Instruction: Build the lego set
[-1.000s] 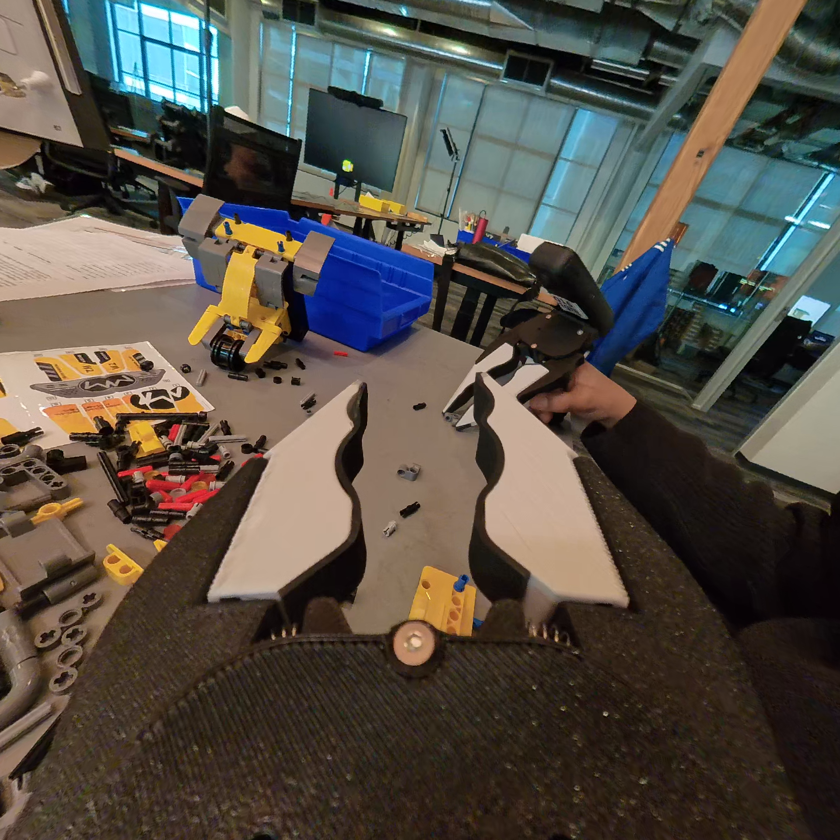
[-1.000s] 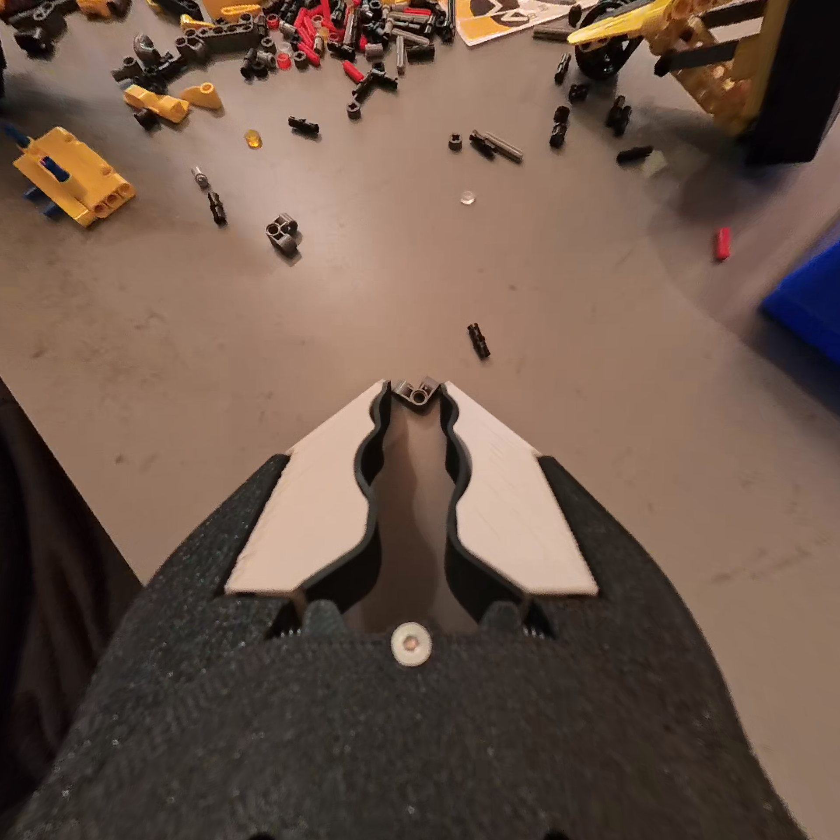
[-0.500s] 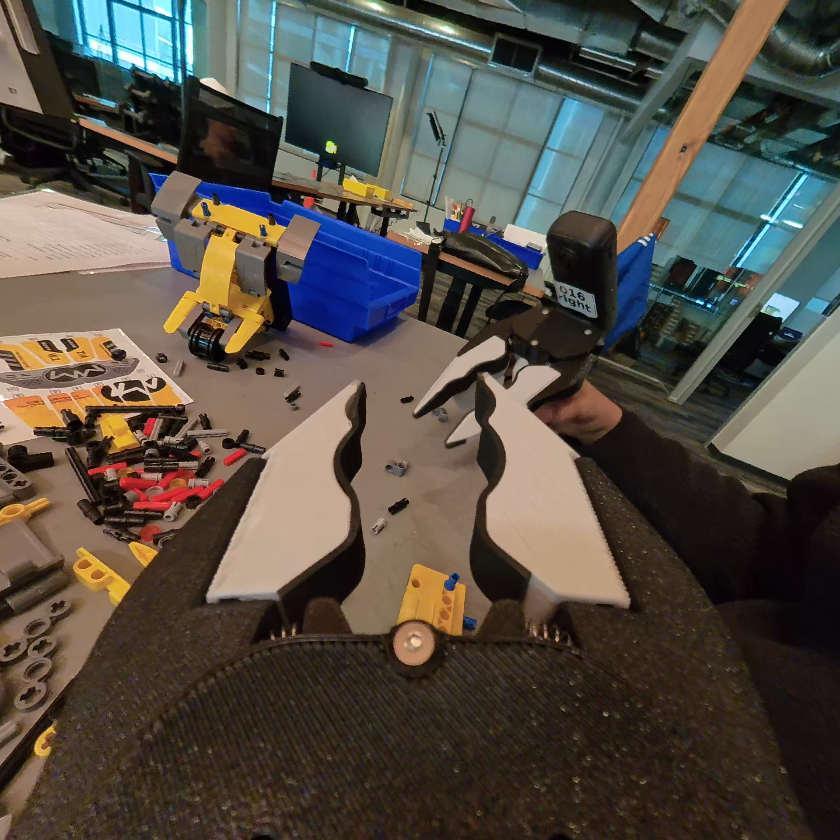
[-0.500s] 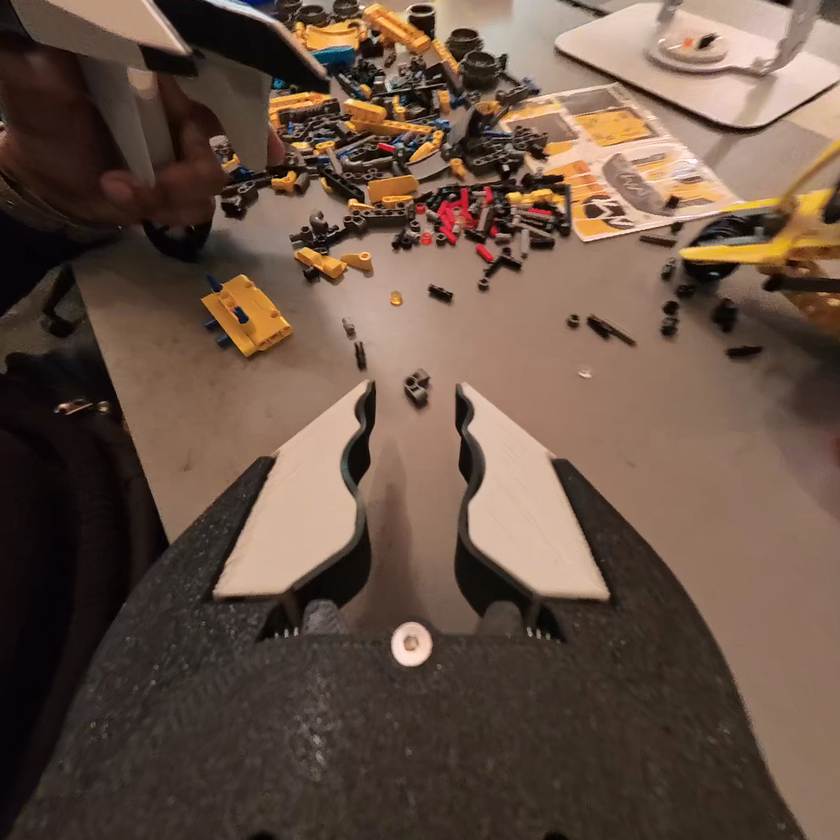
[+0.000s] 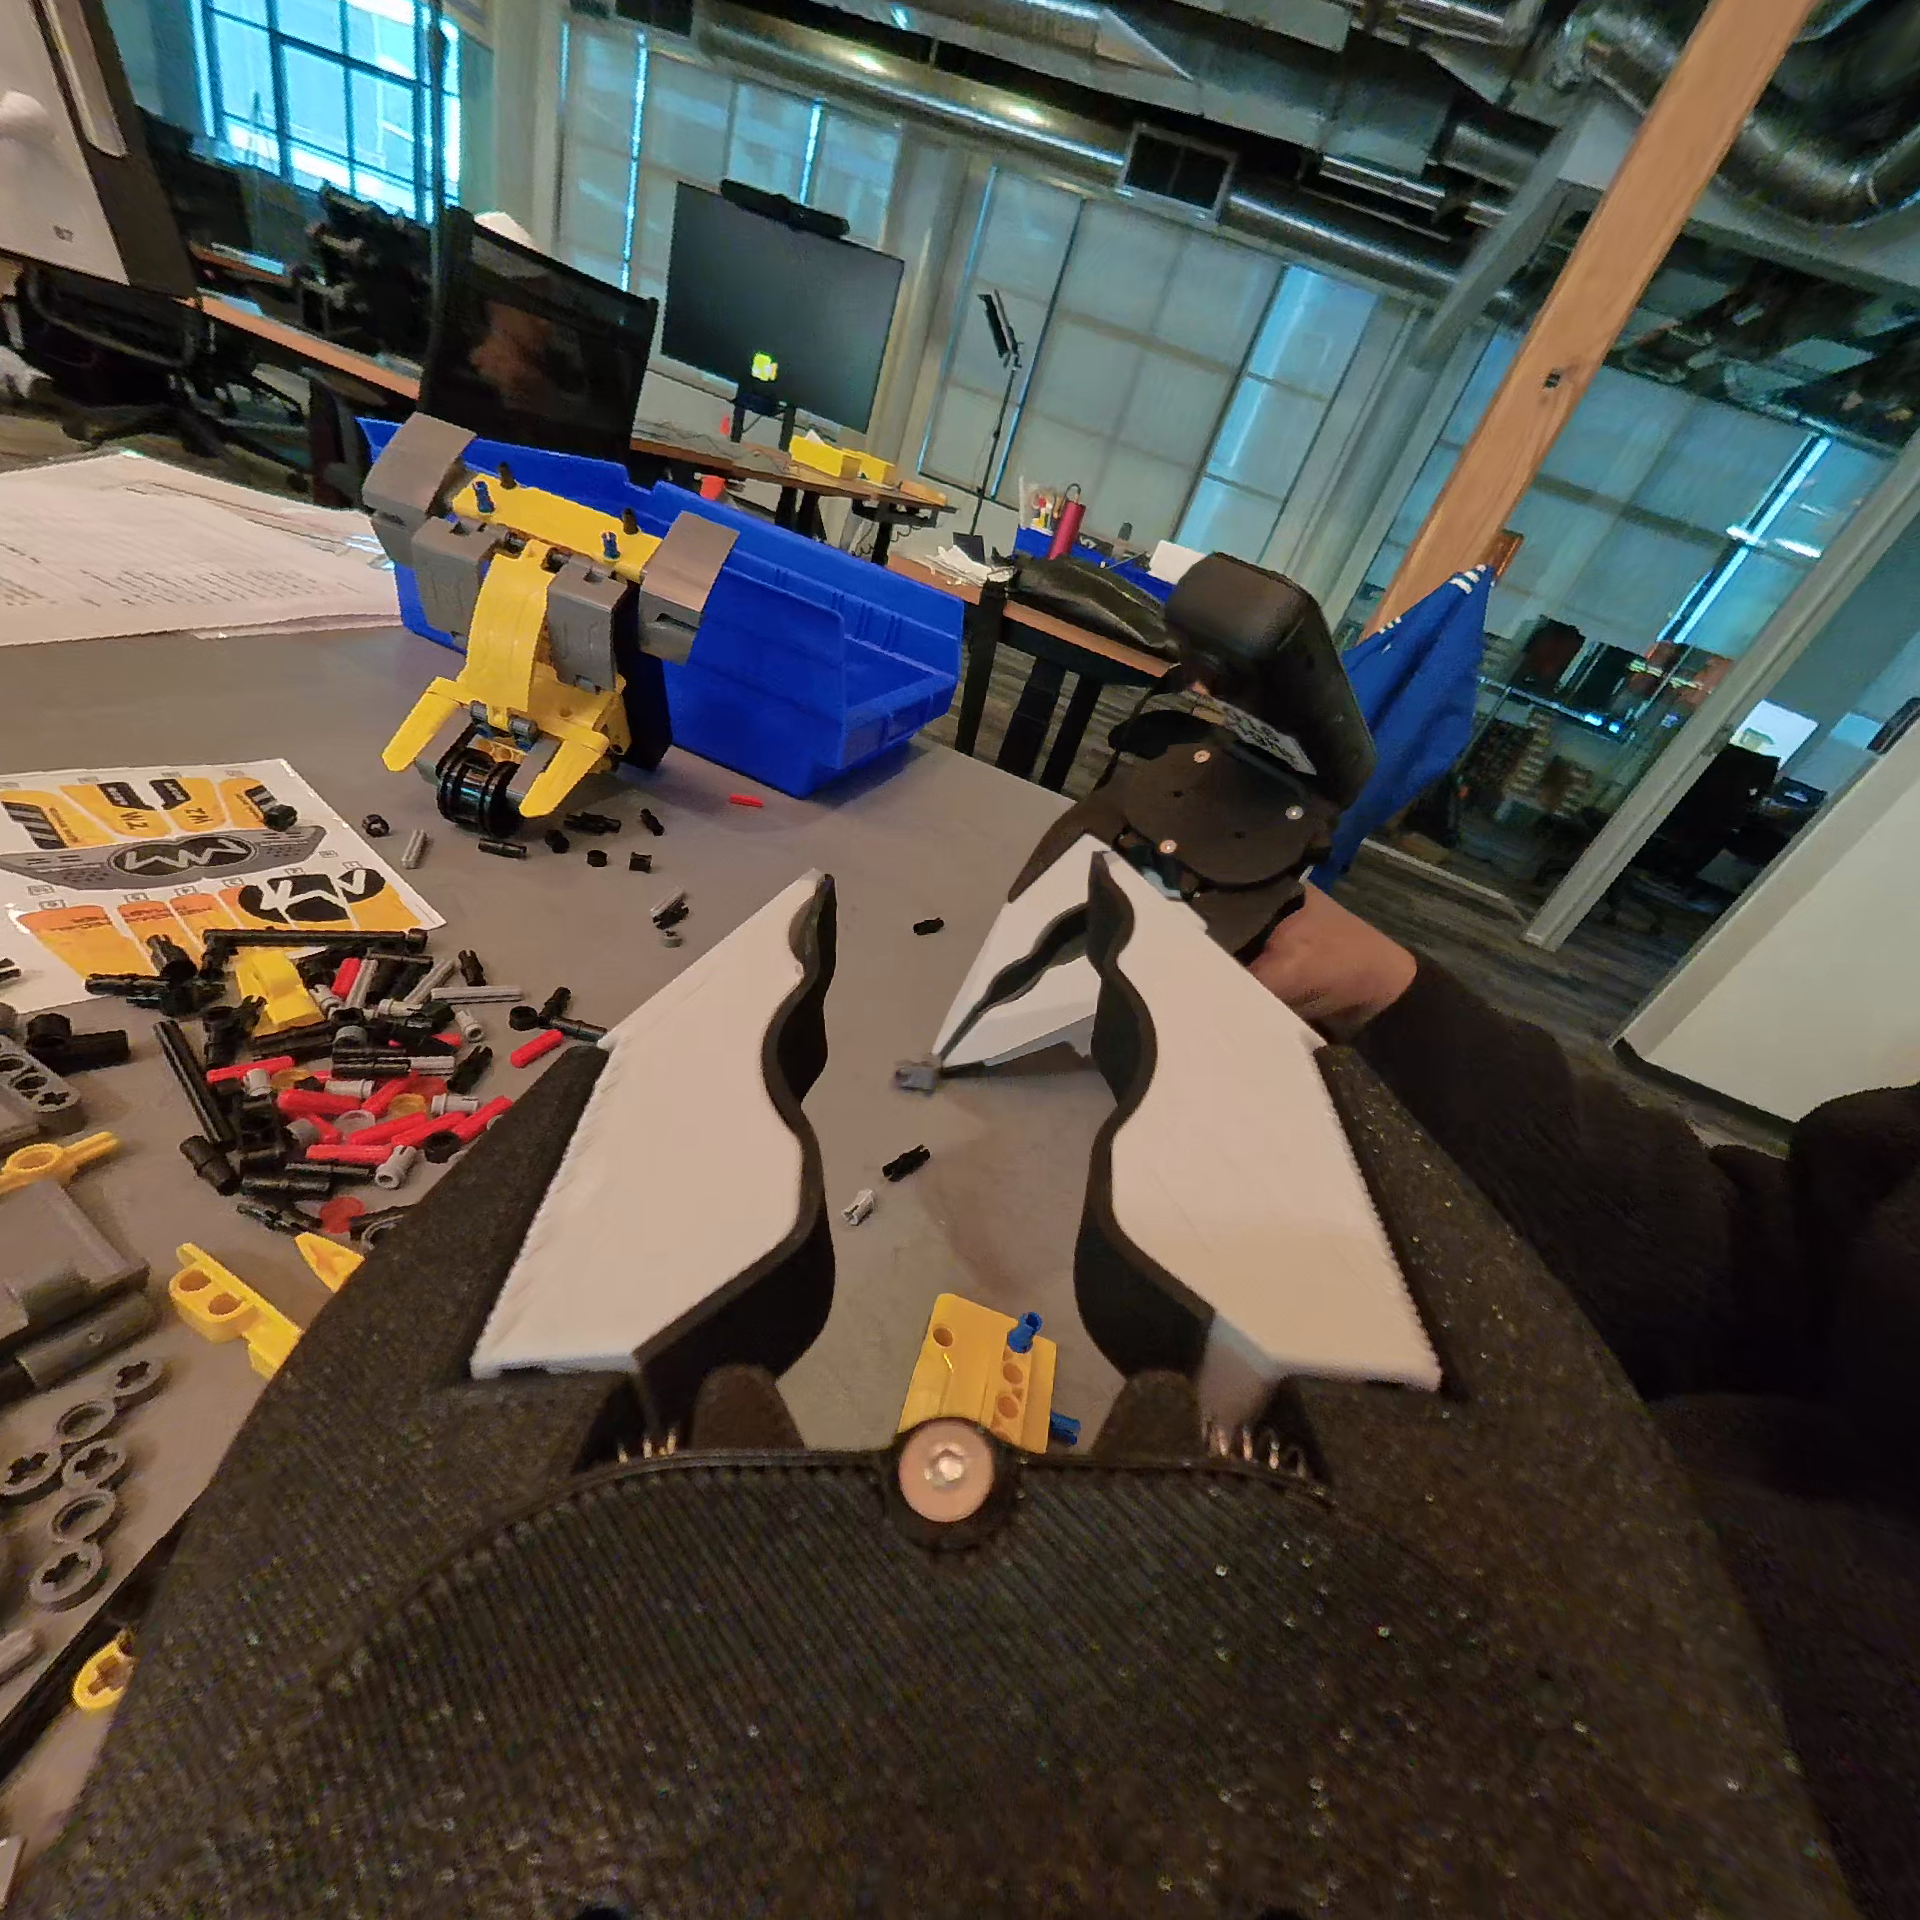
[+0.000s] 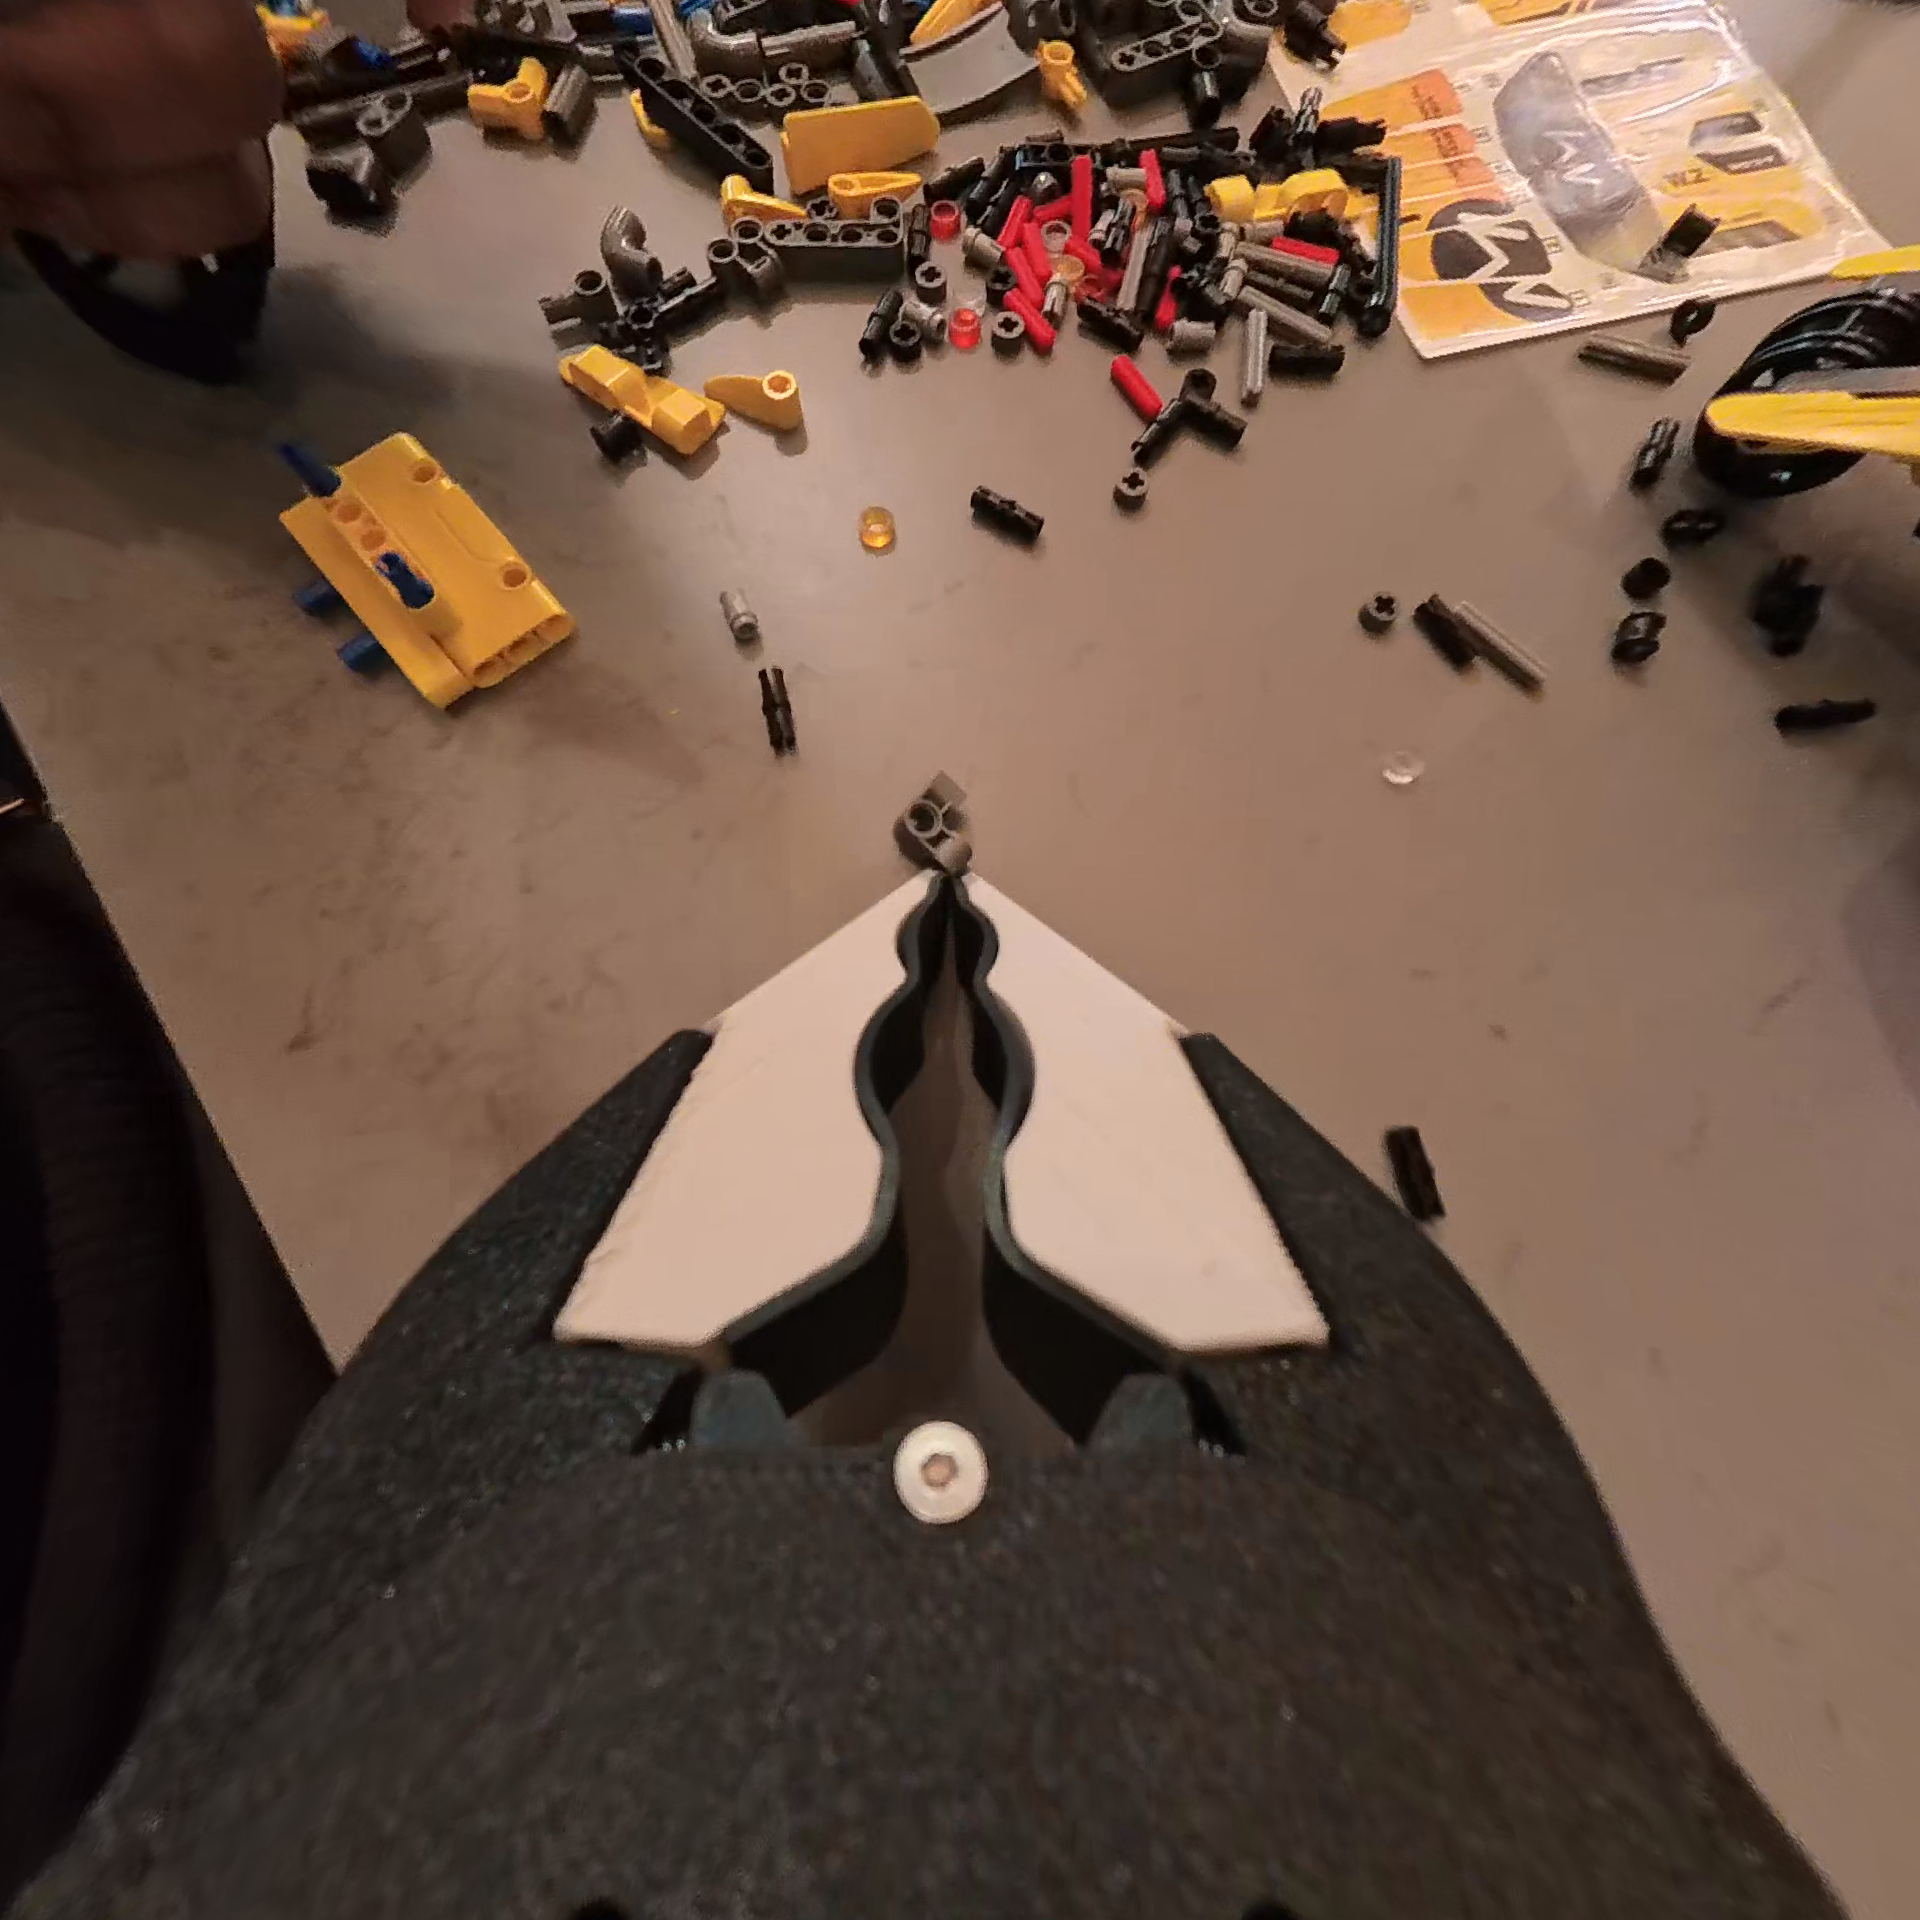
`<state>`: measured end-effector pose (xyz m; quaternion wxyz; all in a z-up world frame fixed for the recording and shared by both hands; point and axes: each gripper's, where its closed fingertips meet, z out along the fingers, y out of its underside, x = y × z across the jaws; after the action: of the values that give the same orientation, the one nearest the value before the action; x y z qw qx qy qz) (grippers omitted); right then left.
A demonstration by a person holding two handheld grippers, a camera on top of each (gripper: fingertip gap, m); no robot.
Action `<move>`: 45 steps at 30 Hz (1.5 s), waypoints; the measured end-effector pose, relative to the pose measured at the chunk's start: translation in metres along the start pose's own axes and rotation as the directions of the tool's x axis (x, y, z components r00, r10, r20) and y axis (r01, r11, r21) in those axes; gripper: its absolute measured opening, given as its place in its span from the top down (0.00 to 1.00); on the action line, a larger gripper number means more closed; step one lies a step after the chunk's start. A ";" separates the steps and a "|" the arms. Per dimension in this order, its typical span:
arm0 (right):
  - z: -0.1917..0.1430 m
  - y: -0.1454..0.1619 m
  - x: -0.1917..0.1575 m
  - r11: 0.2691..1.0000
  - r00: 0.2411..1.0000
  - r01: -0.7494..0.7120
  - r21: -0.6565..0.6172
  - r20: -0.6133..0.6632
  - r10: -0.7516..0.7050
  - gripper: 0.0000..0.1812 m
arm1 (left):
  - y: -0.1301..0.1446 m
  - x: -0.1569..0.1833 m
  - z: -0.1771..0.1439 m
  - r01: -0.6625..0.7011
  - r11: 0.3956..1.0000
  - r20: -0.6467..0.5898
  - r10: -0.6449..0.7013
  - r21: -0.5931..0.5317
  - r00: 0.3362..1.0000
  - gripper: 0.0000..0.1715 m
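While the left claw [image 5: 961, 914] gapes, the right claw [image 6: 943, 881] has closed.
Its tips touch a small grey connector [image 6: 934, 823]: light, stiff, slippery; pinch its flat sides.

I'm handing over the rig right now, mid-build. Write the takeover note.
Left hand-held gripper: open, empty, above the yellow panel with blue pins.
Right hand-held gripper: shut, tips at the small grey connector on the grey table; grasp unclear.
Done: yellow-and-grey partial model stands by the blue plastic bin.
Left: loose pile of black, red and yellow pieces unassembled.
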<state>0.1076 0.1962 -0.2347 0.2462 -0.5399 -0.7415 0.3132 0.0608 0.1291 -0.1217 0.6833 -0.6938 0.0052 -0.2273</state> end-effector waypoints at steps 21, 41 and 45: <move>-0.046 0.024 0.002 0.997 0.993 -0.013 0.073 0.120 0.004 0.81 | 0.001 0.000 0.000 0.015 1.000 -0.006 -0.016 -0.008 1.000 0.73; 0.015 -0.032 -0.027 0.997 0.999 0.040 0.066 -0.020 -0.039 0.98 | 0.000 -0.003 -0.001 0.032 0.999 0.008 -0.032 0.000 0.999 0.73; -0.027 -0.022 0.025 0.984 0.989 -0.070 0.162 -0.116 0.090 0.98 | 0.000 -0.003 -0.001 0.028 1.000 0.007 -0.028 0.000 1.000 0.73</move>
<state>0.1051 0.2201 -0.1991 0.3207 -0.5663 -0.6755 0.3467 0.0582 0.1292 -0.1229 0.6801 -0.6947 -0.0070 -0.2342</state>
